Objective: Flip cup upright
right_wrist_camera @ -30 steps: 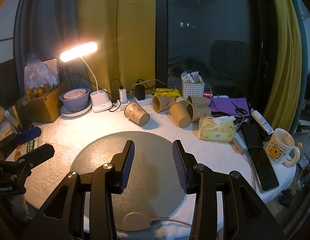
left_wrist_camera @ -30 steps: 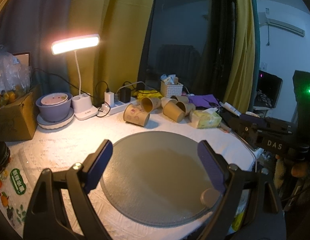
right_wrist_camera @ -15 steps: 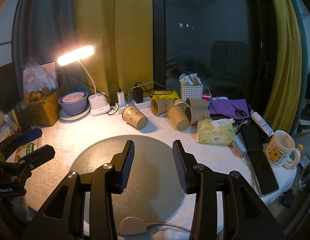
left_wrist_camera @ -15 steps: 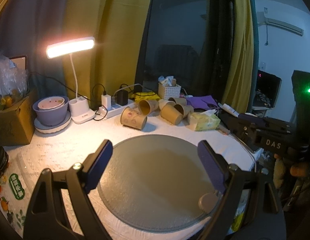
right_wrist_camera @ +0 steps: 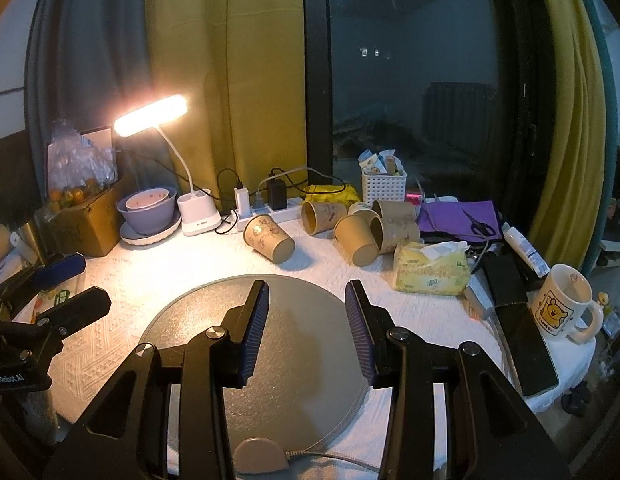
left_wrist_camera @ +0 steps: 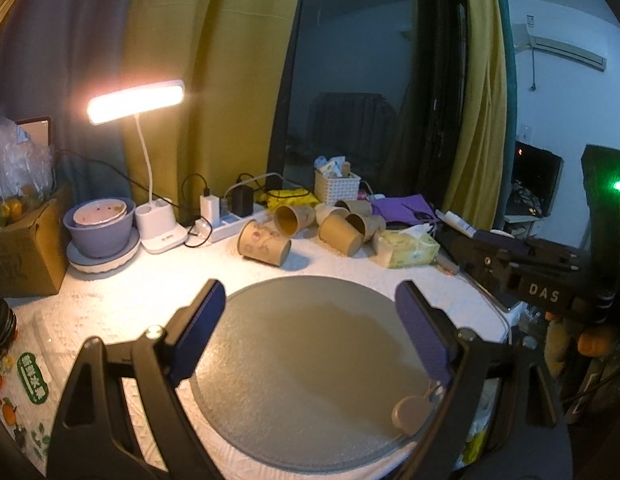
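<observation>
Right wrist view: the cup [right_wrist_camera: 269, 238] lies on its side on the counter [right_wrist_camera: 122, 280], beyond the round mat [right_wrist_camera: 298, 344] and well ahead of my right hand-held gripper [right_wrist_camera: 306, 332], jaws apart and empty. My left hand-held gripper [left_wrist_camera: 310, 332] gapes wider, empty too.

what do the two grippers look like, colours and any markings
Both are matte black plastic frames with triangular cut-outs and silver screws. The left gripper has smooth dark-blue pads; the right gripper has ribbed dark-blue pads. Seen from the left wrist view, the right gripper's body carries white "DAS" lettering and a green light.
</observation>
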Demonstrator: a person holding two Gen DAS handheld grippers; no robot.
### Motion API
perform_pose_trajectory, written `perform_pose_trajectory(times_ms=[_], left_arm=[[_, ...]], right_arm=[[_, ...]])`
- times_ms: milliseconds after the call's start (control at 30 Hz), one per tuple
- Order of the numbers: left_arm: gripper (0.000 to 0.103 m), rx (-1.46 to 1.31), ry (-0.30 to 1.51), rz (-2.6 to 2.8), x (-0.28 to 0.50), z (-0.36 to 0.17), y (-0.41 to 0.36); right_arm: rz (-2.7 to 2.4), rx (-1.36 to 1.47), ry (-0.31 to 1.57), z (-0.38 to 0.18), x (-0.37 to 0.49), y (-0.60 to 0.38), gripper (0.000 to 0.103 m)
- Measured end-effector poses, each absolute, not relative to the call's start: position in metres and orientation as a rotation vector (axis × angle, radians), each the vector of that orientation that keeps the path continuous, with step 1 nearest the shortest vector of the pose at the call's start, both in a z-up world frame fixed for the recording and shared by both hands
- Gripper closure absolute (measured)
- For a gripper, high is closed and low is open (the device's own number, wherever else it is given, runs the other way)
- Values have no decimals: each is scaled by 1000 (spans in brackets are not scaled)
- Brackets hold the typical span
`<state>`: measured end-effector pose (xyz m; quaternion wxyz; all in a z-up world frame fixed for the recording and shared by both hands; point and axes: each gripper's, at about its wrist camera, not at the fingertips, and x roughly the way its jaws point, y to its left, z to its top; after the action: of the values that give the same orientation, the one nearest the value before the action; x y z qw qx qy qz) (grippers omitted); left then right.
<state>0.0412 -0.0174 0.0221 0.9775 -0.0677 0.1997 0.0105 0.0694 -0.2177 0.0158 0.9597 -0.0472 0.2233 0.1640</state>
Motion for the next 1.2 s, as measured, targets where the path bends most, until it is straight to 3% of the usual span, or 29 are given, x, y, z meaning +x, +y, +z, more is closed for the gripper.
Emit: perform_pose_trajectory(times_ms=[567, 1200], left_arm=[[15, -128, 416, 23, 66, 22, -26], [15, -181, 577, -35, 208, -11, -49]], right_arm=[[336, -89, 460, 15, 92, -229, 61], [287, -88, 502, -7, 202, -278, 61]])
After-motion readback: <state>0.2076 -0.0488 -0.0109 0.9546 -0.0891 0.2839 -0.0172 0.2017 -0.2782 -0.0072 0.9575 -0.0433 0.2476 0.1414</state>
